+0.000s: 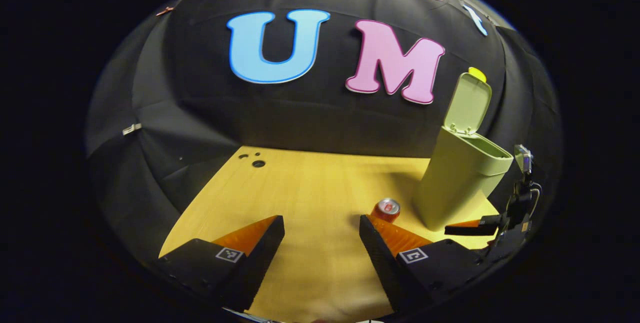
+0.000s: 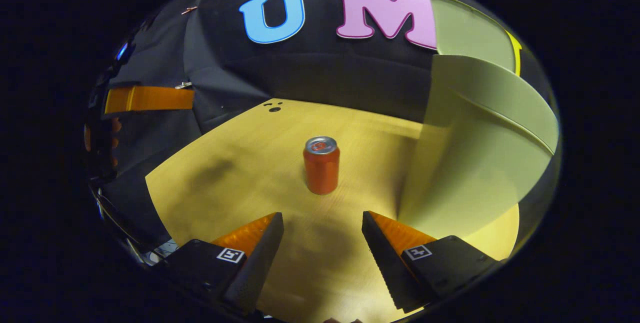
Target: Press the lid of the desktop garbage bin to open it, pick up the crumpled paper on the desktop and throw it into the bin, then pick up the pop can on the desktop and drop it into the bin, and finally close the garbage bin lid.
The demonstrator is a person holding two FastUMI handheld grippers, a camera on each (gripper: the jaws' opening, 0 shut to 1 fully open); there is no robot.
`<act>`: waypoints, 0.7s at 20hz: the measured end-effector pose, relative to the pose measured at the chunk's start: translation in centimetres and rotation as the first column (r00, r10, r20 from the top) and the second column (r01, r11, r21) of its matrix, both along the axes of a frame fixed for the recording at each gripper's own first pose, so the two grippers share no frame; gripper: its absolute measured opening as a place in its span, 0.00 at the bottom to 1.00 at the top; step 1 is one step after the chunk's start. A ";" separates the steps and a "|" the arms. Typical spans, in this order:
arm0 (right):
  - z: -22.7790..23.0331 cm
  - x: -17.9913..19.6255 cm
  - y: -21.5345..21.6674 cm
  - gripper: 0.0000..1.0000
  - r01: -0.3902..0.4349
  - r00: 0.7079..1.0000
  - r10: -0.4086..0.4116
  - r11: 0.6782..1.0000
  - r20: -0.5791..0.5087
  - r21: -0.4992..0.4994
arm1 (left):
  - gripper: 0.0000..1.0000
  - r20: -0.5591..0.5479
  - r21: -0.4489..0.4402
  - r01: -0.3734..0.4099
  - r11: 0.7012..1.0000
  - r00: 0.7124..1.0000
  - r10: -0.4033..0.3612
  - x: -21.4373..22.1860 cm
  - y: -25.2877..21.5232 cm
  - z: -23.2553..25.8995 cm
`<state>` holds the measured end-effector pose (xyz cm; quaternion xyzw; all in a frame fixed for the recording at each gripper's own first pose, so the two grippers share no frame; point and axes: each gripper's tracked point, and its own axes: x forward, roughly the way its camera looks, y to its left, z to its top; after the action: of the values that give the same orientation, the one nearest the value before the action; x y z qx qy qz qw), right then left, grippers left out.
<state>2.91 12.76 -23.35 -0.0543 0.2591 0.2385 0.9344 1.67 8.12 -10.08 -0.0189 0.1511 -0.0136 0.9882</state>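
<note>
Risk 1: can (image 2: pixel 321 164) stood upright and narrow; an off-centre squeeze would prob. tip or roll it across the desktop (image 2: pixel 240 163).
Risk 2: bin (image 2: pixel 470 163) sat close to right of right gripper (image 2: pixel 323 225); a wide swing w/ the can could knock its wall.
Risk 3: lid (image 1: pixel 468 104) was up, tilted back; a high drop could clip it and bounce the can out.
Right gripper: jaws spread, nothing between, low over desktop.
Left gripper (image 1: pixel 322 228): spread too, empty, held nearer.
Can vs right gripper: ahead, farther off, roughly in line w/ the gap, not touching.
Can vs left gripper: just past right finger (image 1: pixel 387 245), partly hidden by it.
Bin: far right of desktop, open.
Paper: not spotted on desktop; likely binned already.
</note>
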 end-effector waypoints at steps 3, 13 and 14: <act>-1.1 2.4 1.9 0.99 -0.017 1.000 0.017 1.000 0.004 -0.016 | 0.97 -0.036 -0.002 -0.064 0.998 0.997 0.064 -2.1 2.0 -1.8; -4.7 9.2 3.8 0.98 -0.003 1.000 0.002 0.998 -0.024 -0.067 | 0.97 -0.088 -0.050 -0.209 0.977 0.975 0.204 -3.4 5.4 -4.0; -5.0 9.6 4.0 0.99 -0.003 1.000 0.001 0.998 -0.024 -0.068 | 0.96 -0.088 -0.052 -0.216 0.975 0.974 0.211 -3.1 5.6 -4.0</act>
<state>12.51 16.79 -28.39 -0.0836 0.2782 0.2311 0.9285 -1.43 13.72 -14.07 -0.0658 0.1879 0.0887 0.9760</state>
